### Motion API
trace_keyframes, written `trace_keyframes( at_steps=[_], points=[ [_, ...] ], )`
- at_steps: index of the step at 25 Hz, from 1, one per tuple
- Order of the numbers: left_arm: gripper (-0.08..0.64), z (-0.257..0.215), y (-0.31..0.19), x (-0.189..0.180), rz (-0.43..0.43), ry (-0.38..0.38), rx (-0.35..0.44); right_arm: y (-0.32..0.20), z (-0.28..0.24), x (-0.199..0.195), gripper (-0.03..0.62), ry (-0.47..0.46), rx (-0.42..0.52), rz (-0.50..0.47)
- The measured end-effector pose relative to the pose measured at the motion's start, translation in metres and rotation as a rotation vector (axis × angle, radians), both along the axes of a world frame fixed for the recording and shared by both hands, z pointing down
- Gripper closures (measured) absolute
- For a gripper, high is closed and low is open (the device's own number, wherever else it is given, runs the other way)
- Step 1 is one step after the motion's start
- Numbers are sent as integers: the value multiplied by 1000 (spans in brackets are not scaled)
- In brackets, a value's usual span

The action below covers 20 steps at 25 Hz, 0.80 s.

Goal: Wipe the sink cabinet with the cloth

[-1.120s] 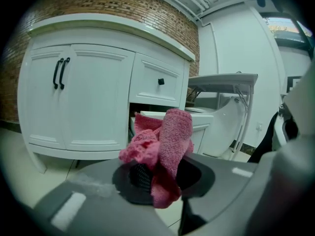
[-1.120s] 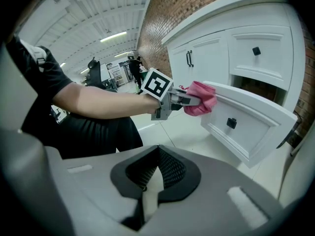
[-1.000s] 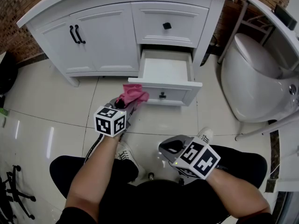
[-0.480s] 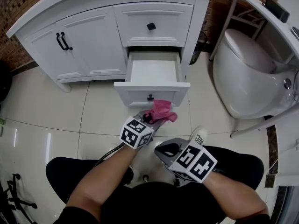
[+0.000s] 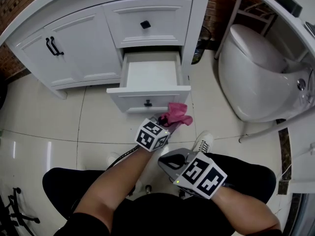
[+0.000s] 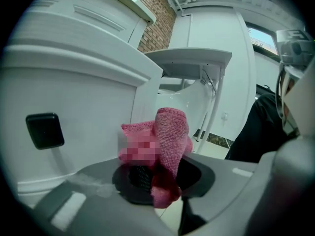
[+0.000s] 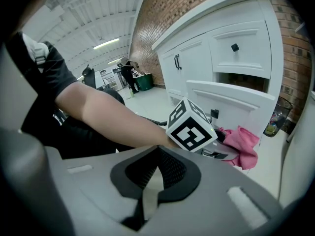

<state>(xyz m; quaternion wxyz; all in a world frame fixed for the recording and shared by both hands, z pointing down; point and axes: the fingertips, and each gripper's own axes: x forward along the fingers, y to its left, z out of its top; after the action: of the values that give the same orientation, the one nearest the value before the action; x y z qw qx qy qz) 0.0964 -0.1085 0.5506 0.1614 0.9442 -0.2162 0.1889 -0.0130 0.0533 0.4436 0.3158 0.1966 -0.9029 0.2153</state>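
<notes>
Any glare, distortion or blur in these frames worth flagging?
Head view: fisheye bows the cabinet edges, and the lighting is even. Left gripper view: dark round vignette, with a mosaic patch overlaid on part of the cloth. Right gripper view: same vignette, and the brick wall curves.

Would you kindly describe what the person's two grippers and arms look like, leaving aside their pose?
The left gripper and right gripper share grey bodies with black ribbed jaw pads; each carries a white cube printed with black square markers. The forearms are uncovered, and a dark short sleeve shows on the left arm.
</notes>
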Motion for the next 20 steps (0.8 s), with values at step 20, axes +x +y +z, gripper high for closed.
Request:
trace_keyframes(
  at_steps=[20],
  points=[
    [466,6,-26,-133,-273,3,-36,2,-3,-37,586,24,15,-69]
  ],
)
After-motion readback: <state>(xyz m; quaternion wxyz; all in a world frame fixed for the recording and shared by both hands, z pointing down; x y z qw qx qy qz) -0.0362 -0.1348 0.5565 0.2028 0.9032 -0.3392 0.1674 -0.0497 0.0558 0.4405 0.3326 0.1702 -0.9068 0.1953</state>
